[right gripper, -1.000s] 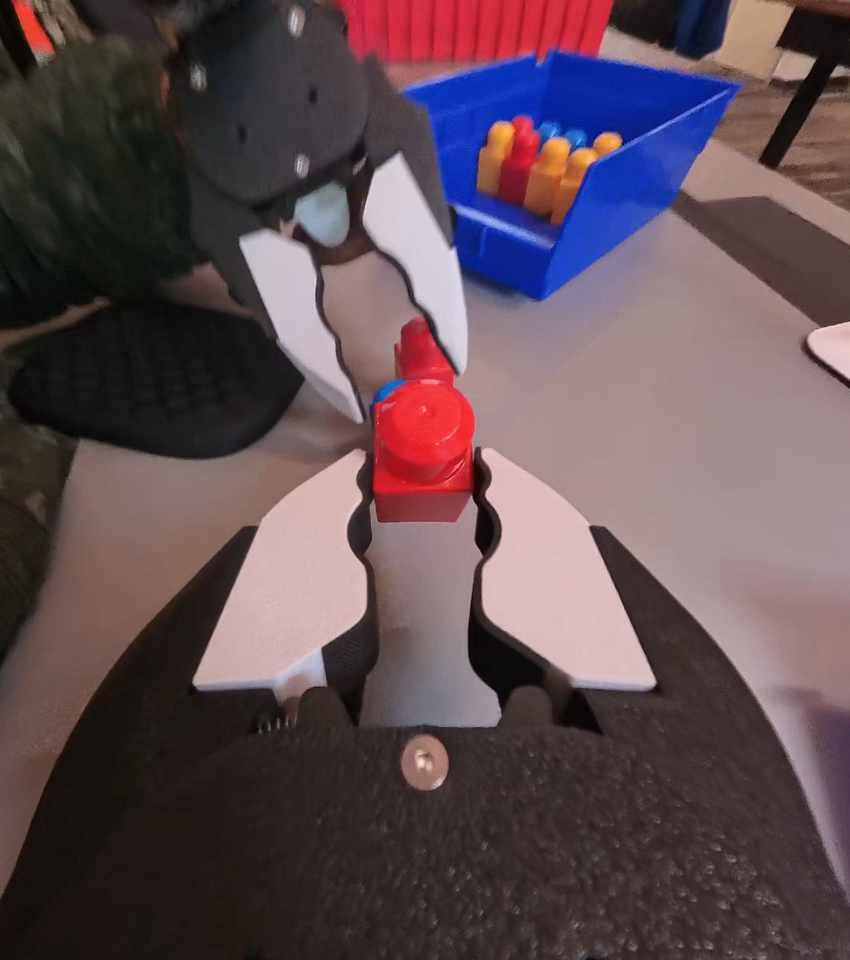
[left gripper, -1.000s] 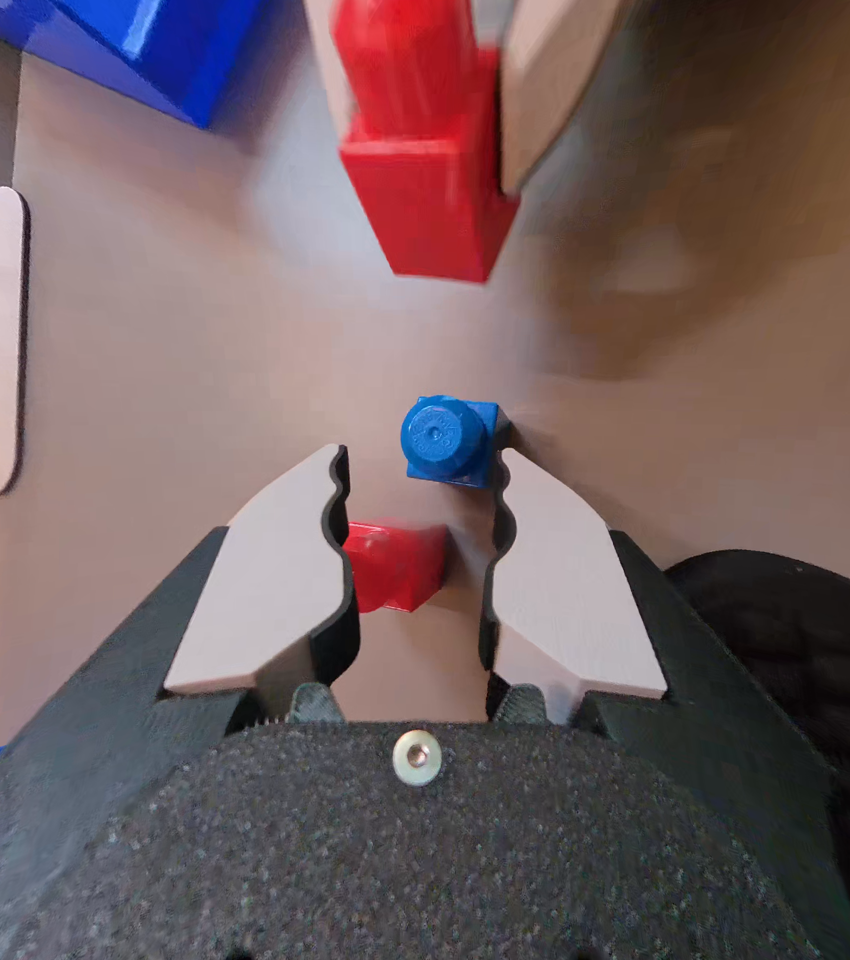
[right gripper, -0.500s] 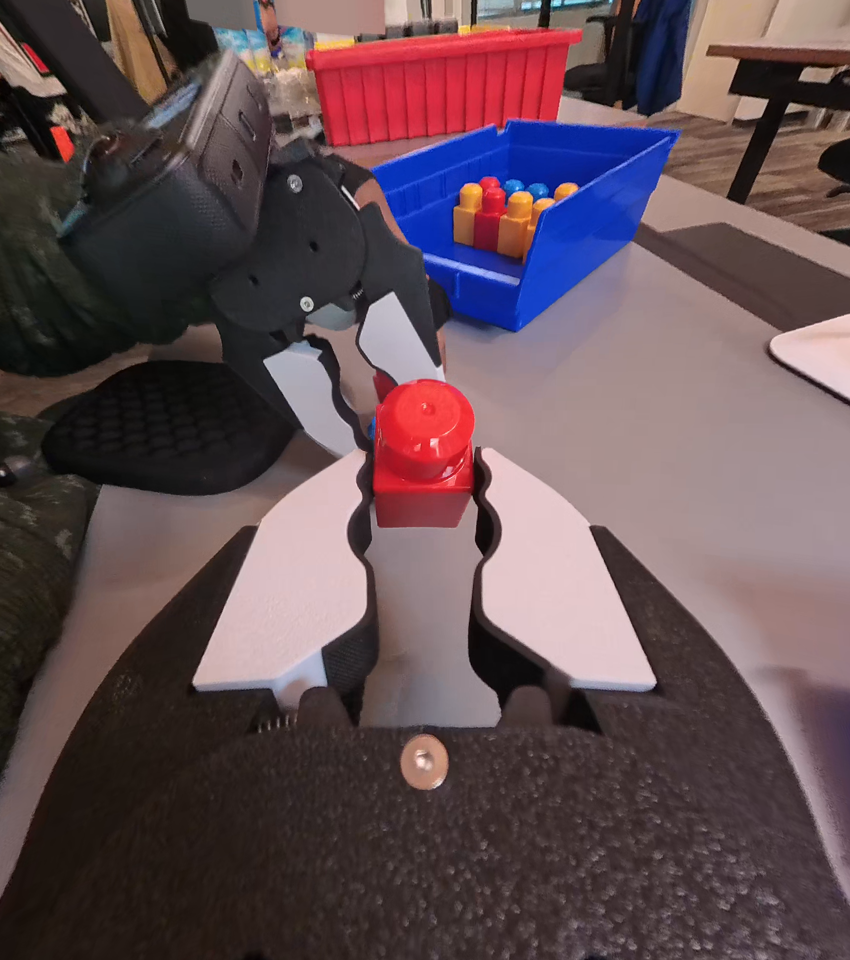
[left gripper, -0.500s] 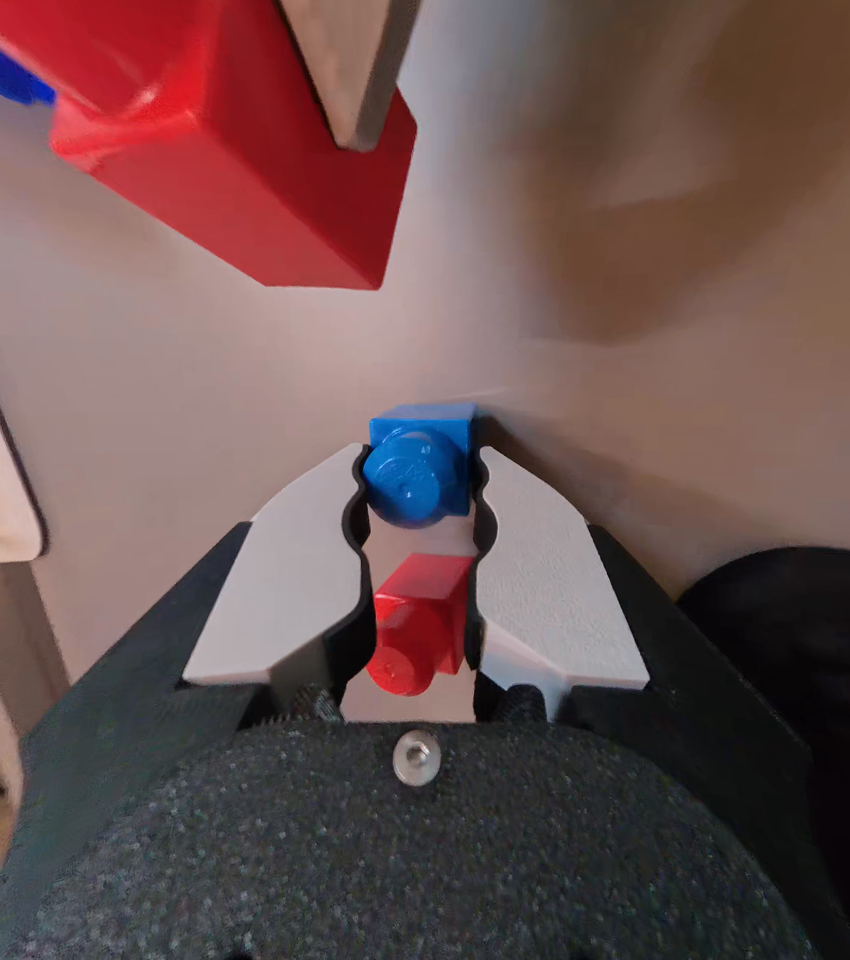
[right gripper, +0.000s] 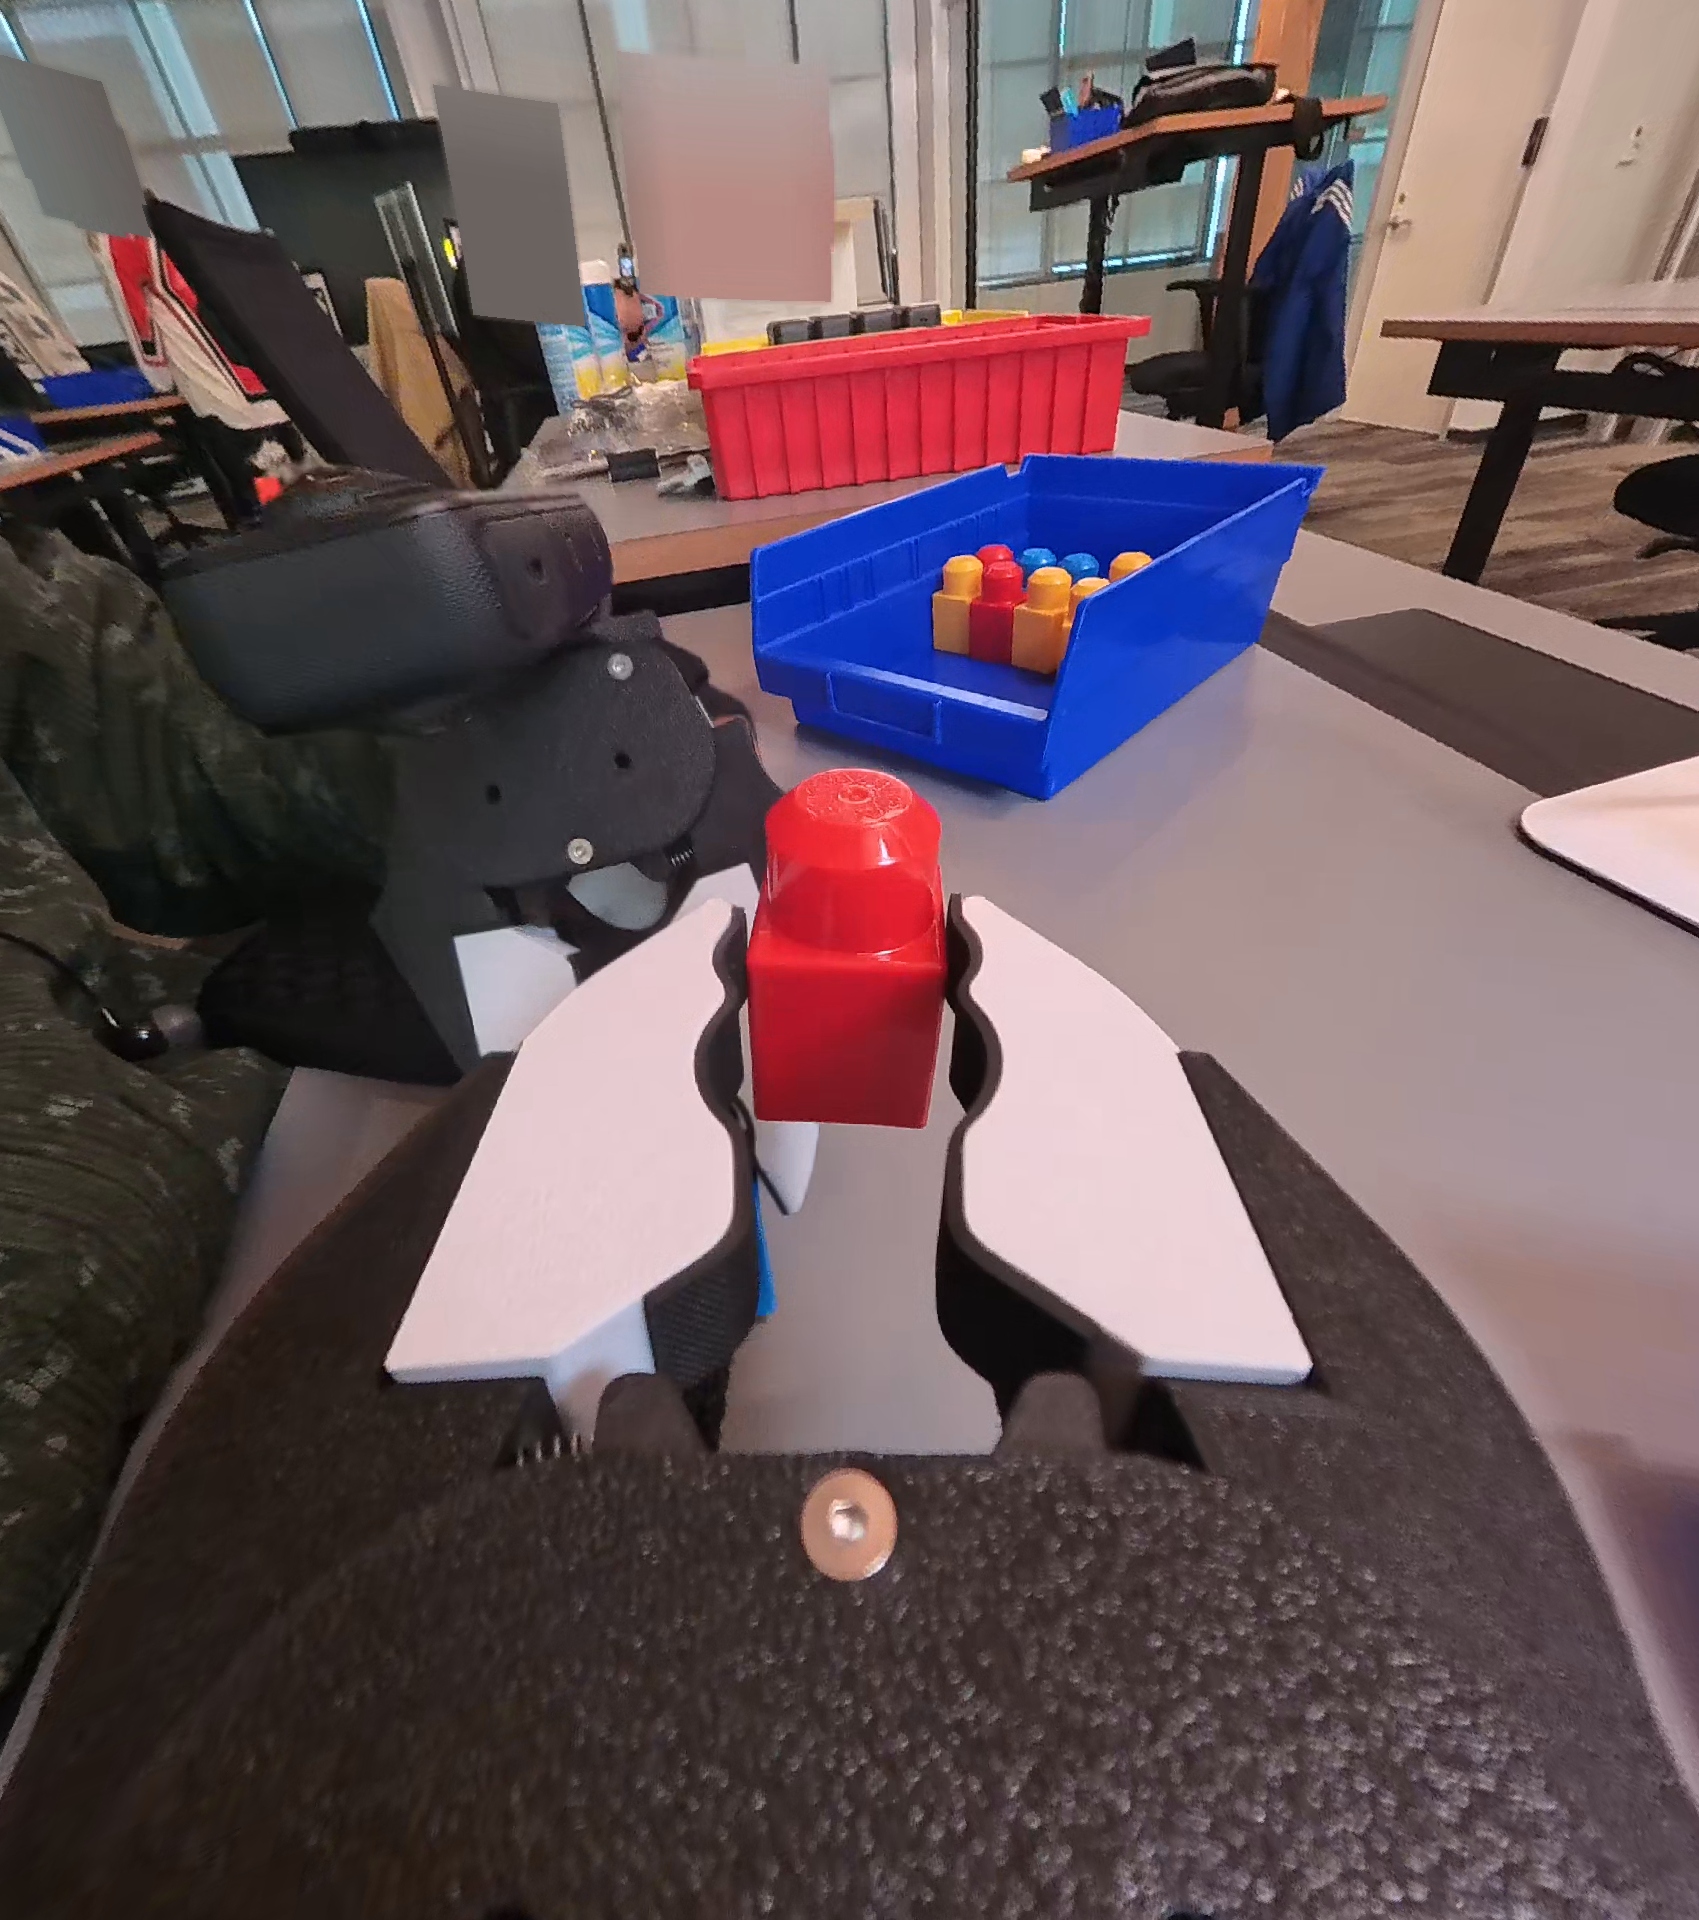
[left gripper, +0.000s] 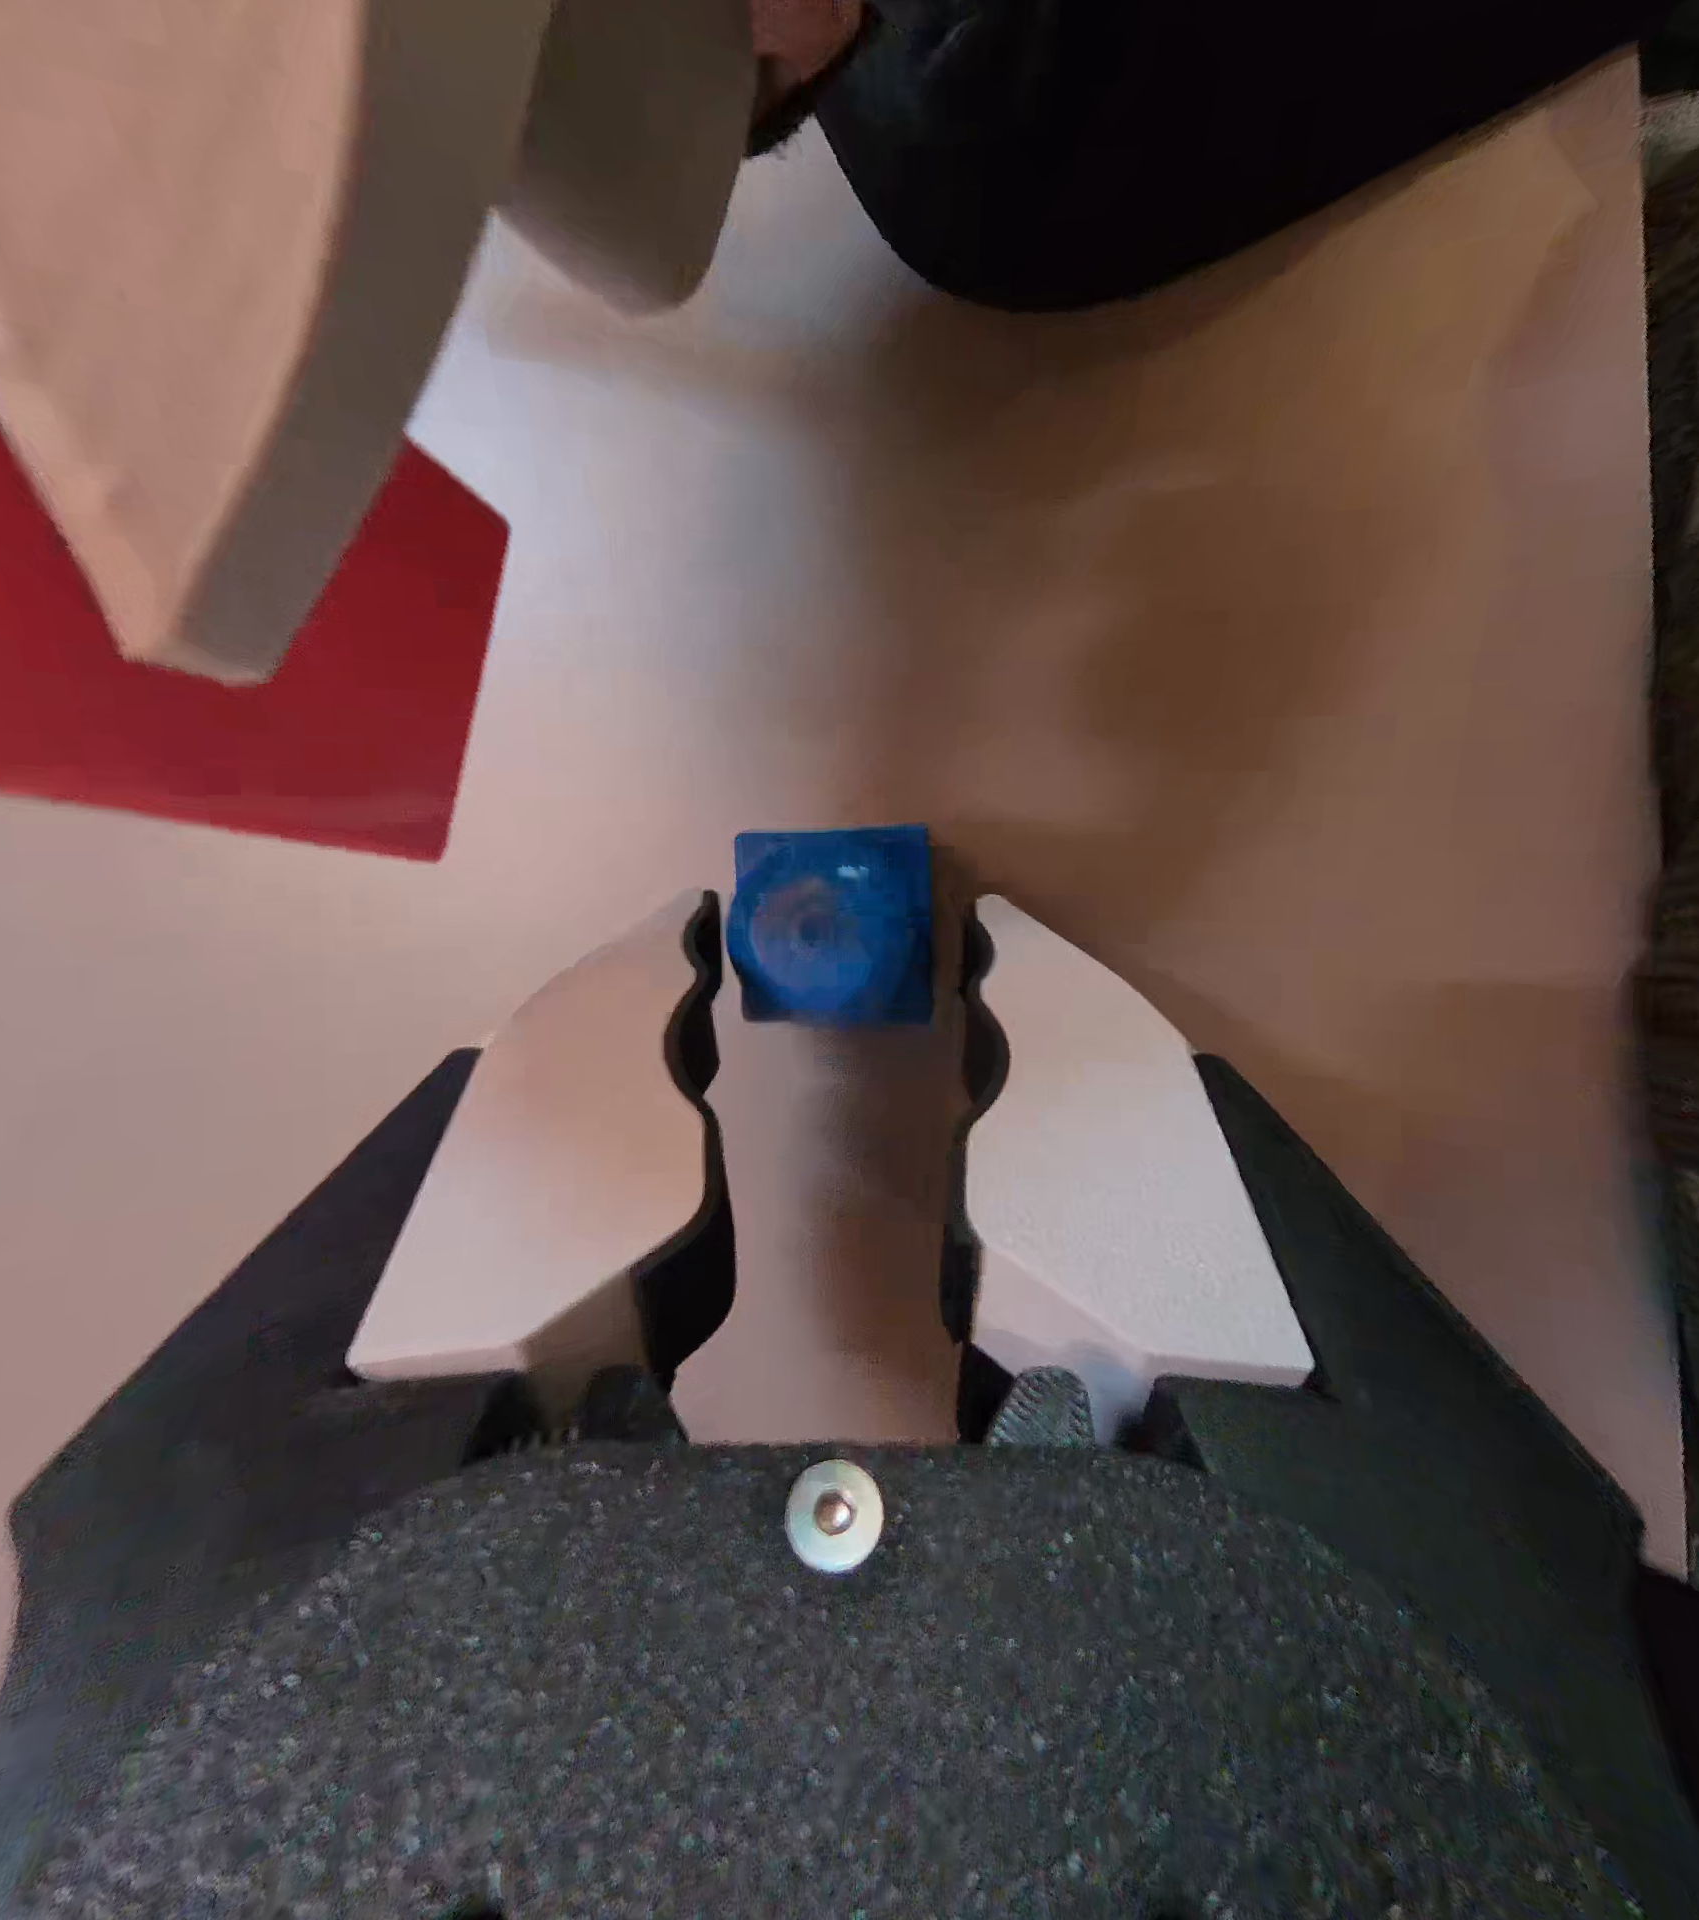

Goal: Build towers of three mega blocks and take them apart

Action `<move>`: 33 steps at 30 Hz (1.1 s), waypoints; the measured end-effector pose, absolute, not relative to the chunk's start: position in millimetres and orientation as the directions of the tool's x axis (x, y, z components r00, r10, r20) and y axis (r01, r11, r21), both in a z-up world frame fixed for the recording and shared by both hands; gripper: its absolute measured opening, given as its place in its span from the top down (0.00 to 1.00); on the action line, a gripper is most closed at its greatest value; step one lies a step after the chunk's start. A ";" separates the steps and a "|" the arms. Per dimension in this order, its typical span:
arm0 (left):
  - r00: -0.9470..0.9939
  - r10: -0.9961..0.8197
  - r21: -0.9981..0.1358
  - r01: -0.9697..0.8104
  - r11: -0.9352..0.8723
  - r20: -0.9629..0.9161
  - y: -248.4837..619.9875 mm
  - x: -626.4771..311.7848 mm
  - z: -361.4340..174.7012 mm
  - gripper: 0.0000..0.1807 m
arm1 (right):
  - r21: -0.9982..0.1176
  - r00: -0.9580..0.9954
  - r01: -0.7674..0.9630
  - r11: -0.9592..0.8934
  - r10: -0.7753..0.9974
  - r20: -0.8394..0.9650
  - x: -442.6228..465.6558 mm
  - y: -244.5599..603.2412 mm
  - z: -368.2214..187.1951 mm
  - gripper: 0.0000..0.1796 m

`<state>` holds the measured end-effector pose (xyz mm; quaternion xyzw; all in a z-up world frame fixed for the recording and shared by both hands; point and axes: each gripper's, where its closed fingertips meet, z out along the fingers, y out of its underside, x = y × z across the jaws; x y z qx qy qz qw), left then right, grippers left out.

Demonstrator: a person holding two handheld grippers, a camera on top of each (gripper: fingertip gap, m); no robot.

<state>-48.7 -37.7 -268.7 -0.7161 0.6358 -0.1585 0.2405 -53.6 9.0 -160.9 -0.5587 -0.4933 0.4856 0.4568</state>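
The grey table (right gripper: 1344, 935) fills both views, and at its left edge lies a camouflage sleeve (right gripper: 14, 935) with a black mat (right gripper: 305, 997) beside it. At the far side a red bin (right gripper: 918, 405) stands on a second tabletop, and nearer, on the grey table, sits a blue bin (right gripper: 1115, 665) with a cluster of yellow, red and blue blocks (right gripper: 1021, 608) standing inside it. A white pad (right gripper: 1676, 852) lies at the right edge. The left gripper (left gripper: 834, 935) points straight down at the table; its jaws are narrow, closed around a blue block (left gripper: 829, 930) that stands stud-up on the surface, the left finger touching the block's side while a thin dark gap shows by the right finger, so whether the grip is firm cannot be told from this blurred view. The right gripper (right gripper: 845, 997) is level with the table and holds a red block (right gripper: 845, 977) upright between its fingertips, both pads pressed against the block's square base, stud on top, lifted clear of the table. In the left wrist view that red block appears large at the upper left, above and just left of the blue one, with a pale finger of the right gripper across it. In the right wrist view a sliver of blue shows below the red block, beside the left finger.
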 end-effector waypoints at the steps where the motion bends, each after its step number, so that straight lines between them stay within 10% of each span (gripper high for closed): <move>1: 0.156 -0.985 -0.573 -0.815 -0.089 -0.069 -38.1 -46.6 -266.9 0.72 | -0.990 0.041 0.102 -0.096 0.995 -0.092 -52.6 9.4 -159.8 0.80; 8: 0.280 -0.958 -0.685 -0.710 -0.162 -0.064 -39.1 -47.4 -277.8 0.61 | -0.992 0.008 0.013 -0.129 0.992 -0.129 -46.8 7.8 -143.0 0.80; 15: 0.348 -0.928 -0.681 -0.712 -0.168 -0.136 -24.3 -42.9 -284.8 0.79 | -0.993 -0.073 -0.019 -0.119 0.990 -0.117 -49.5 -9.8 -135.4 0.80; 33: 0.337 -0.941 -0.669 -0.702 -0.243 -0.012 -34.7 -61.0 -261.2 0.80 | -0.913 -0.108 0.407 -0.007 0.993 -0.055 -67.4 -32.9 -203.5 0.80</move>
